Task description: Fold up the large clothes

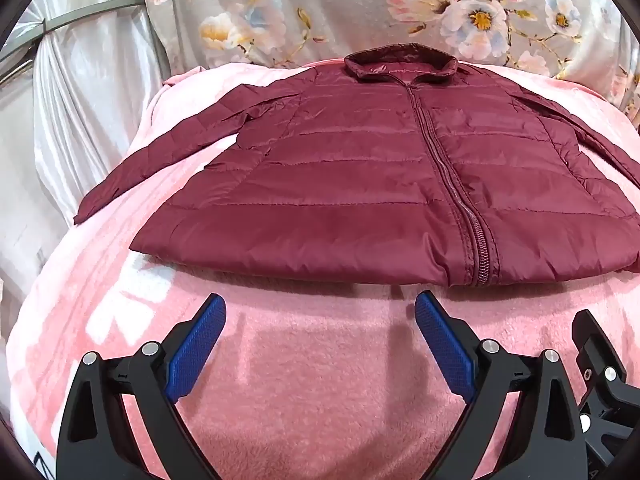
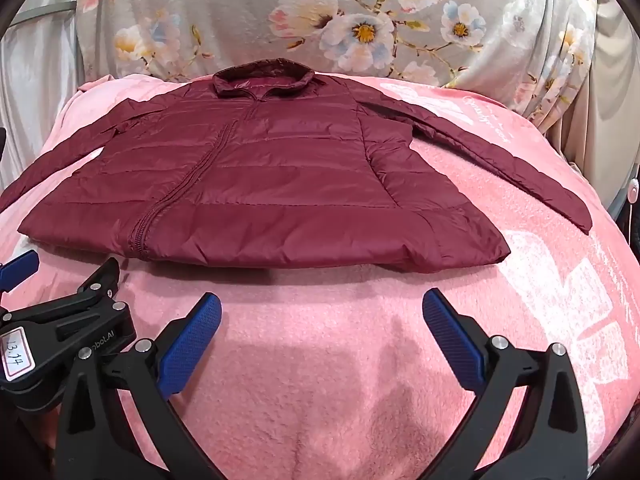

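— Blue pads closest to me on both feeds. What do you read on the claws?

— Both wide apart and holding nothing. I see my left claw [image 1: 320,340] over bare pink blanket [image 1: 320,400], and my right claw [image 2: 322,340] the same, neither one touching the garment.

— And the jacket?

— I've got a maroon quilted jacket [image 1: 360,184] lying flat, front up, zipper [image 1: 452,176] closed, collar [image 1: 400,62] standing at the far end. Its sleeves are spread out to both sides; the right sleeve [image 2: 500,152] runs out diagonally toward the blanket's edge.

— Where is it relative to you?

— Just ahead of both claws, hem nearest, with a strip of blanket between hem and fingertips. On the right feed I can see the left claw [image 2: 20,268] beside mine, near the hem's left corner. Floral fabric [image 2: 360,20] hangs behind.
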The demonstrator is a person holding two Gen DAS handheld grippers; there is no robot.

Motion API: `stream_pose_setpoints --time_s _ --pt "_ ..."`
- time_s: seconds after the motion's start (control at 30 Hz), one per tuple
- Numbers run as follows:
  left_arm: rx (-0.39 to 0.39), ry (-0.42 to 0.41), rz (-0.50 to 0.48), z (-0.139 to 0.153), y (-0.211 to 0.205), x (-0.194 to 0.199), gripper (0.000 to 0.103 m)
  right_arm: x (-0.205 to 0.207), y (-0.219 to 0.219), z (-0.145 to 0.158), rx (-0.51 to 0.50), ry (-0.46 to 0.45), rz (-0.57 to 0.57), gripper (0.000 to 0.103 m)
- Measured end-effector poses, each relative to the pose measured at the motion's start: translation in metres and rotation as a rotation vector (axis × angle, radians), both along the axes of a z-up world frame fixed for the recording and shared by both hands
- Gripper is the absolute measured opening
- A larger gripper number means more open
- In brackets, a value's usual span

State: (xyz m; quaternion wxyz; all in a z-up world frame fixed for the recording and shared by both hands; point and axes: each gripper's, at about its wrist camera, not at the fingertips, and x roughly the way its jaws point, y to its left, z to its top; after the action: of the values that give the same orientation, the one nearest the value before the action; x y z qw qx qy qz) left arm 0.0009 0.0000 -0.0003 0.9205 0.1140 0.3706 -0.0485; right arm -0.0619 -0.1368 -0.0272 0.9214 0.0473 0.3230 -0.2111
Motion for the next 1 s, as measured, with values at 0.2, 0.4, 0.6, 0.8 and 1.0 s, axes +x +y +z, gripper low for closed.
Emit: stream_pose_setpoints --time_s 0.2,0.4,0.6,0.8,1.0 --pt "-0.011 -0.021 -0.001 0.002 0.005 -0.002 0.093 0.001 0.0 -0.001 0.001 0.011 -0.001 0.098" --pt "-0.015 -0.02 -0.001 0.0 0.003 -0.009 0.093 0.0 0.007 -0.002 0.0 0.009 0.001 0.098" --pt "-0.007 -0.023 -0.003 0.004 -0.001 -0.006 0.093 -0.001 0.001 -0.001 0.005 0.004 0.003 0.098" --pt "-0.009 -0.026 -0.003 0.004 -0.001 -0.006 0.093 -0.003 0.001 -0.001 0.005 0.001 0.005 0.098" --pt "-0.001 -0.018 0.0 0.007 0.001 -0.006 0.093 -0.006 -0.001 0.002 0.021 0.006 0.004 0.098"
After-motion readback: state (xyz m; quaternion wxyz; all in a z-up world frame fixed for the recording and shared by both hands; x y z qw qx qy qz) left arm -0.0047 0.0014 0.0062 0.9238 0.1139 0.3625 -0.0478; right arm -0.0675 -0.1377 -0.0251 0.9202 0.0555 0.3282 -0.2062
